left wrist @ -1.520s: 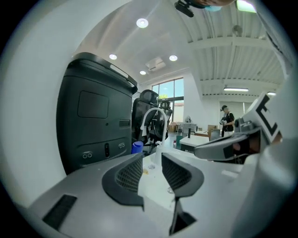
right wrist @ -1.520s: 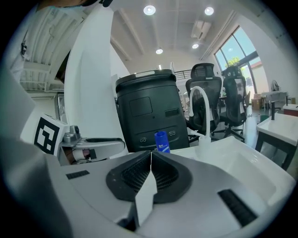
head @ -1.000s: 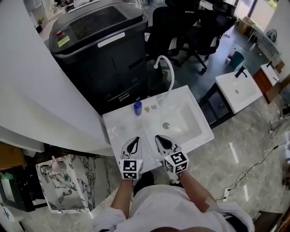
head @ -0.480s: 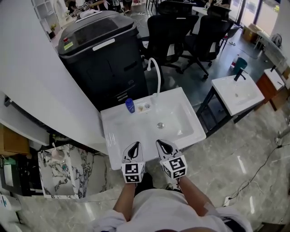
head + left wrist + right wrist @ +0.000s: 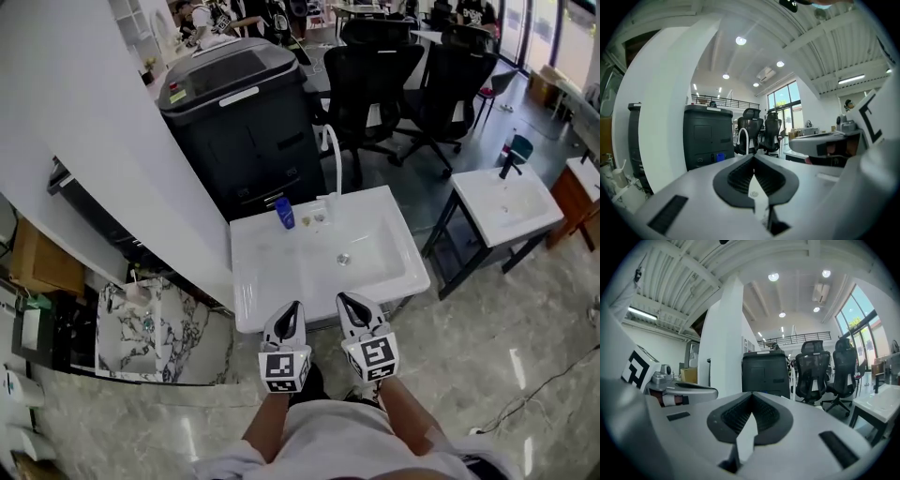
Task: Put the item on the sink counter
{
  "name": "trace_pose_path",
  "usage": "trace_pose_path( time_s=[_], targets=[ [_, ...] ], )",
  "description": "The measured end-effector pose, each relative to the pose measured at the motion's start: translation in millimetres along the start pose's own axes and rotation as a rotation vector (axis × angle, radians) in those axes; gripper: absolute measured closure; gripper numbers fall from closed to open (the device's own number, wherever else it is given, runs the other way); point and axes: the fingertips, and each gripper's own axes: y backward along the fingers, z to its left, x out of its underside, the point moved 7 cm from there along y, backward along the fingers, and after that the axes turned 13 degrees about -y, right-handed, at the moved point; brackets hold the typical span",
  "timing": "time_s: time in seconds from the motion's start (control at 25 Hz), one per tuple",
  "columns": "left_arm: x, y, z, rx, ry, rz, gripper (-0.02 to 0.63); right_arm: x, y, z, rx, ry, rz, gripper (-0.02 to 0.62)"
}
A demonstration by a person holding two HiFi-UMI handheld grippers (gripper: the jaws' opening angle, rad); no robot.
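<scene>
Left gripper (image 5: 294, 307), right gripper (image 5: 346, 299): jaws pressed together, both empty, off the 6 o'clock edge of the white ceramic sink desk (image 5: 272, 281). Small blue bottle (image 5: 284, 214) stands near its 11 o'clock corner. Placing looks finished; next, only keeping clear.

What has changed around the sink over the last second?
The left gripper and right gripper pulled back off the front edge of the sink toward the person and now hang clear of it. Nothing was grasped or released; both stay shut, empty. The blue bottle stays by the faucet.
</scene>
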Motion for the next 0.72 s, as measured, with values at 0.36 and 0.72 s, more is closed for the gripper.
trace_pose_path(
  time_s=[0.36, 0.72],
  targets=[
    [-14, 38, 11, -0.056, 0.062, 0.014, 0.597, -24, 19, 23, 0.012, 0.041, -0.053, 0.592],
    [-21, 62, 39, -0.073, 0.079, -0.007, 0.597, -35, 10, 54, 0.046, 0.059, -0.061, 0.591]
  ],
)
